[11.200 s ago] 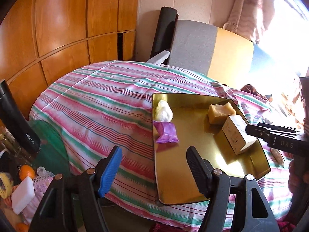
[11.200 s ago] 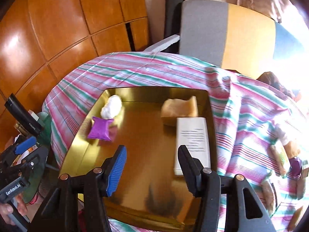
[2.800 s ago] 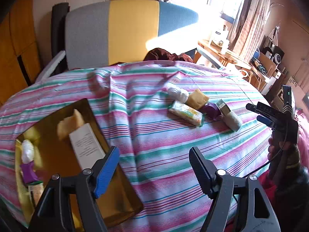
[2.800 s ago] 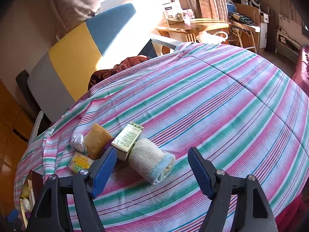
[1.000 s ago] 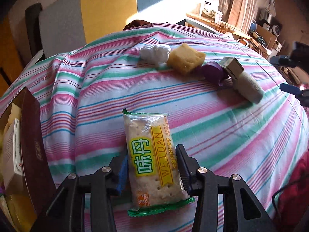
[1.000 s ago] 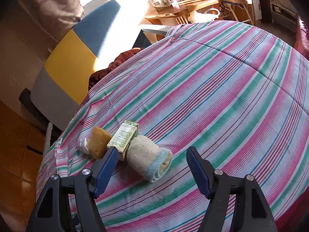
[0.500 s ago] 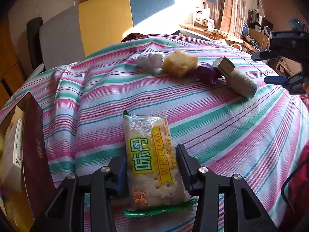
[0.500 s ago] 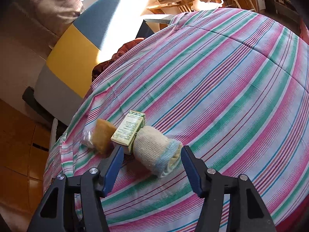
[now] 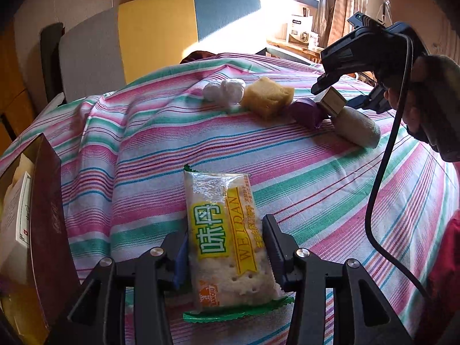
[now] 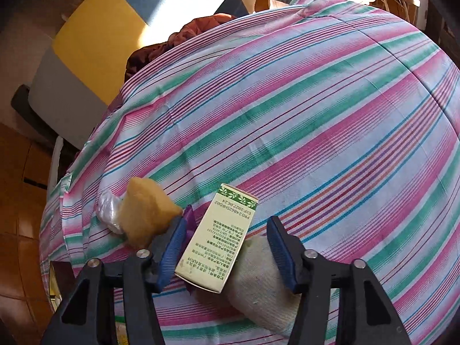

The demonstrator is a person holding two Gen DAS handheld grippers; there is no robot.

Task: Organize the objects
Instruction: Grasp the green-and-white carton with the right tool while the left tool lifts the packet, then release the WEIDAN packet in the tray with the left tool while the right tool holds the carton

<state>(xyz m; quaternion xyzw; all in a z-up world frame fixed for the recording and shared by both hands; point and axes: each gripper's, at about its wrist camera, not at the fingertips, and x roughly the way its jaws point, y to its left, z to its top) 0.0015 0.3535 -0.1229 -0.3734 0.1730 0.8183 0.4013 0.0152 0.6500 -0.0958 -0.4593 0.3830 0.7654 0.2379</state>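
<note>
My left gripper [image 9: 225, 230] is shut on a yellow and green cracker packet [image 9: 224, 247], held just above the striped cloth. At the far right of that view a person's hand [image 9: 431, 100] holds my right gripper [image 9: 343, 93] over a cluster of items. In the right wrist view my right gripper [image 10: 227, 238] is closing. A green and white box [image 10: 218, 238] and the end of a rolled cream sock [image 10: 258, 281] lie between its jaws, and a gap still shows beside the box. A yellow sponge [image 10: 143, 212] and a purple pouch [image 10: 188, 215] sit just left of the box.
A gold tray [image 9: 49, 215] holding a white box [image 9: 17, 210] stands at the table's left edge. A white plastic bundle [image 9: 224, 90] lies beside the sponge [image 9: 267, 97]. A grey, yellow and blue chair [image 9: 155, 28] backs the table. The cloth falls away at the near right.
The right gripper has dropped over the box and sock, and its jaws have narrowed around them. The left gripper keeps the cracker packet and has barely moved.
</note>
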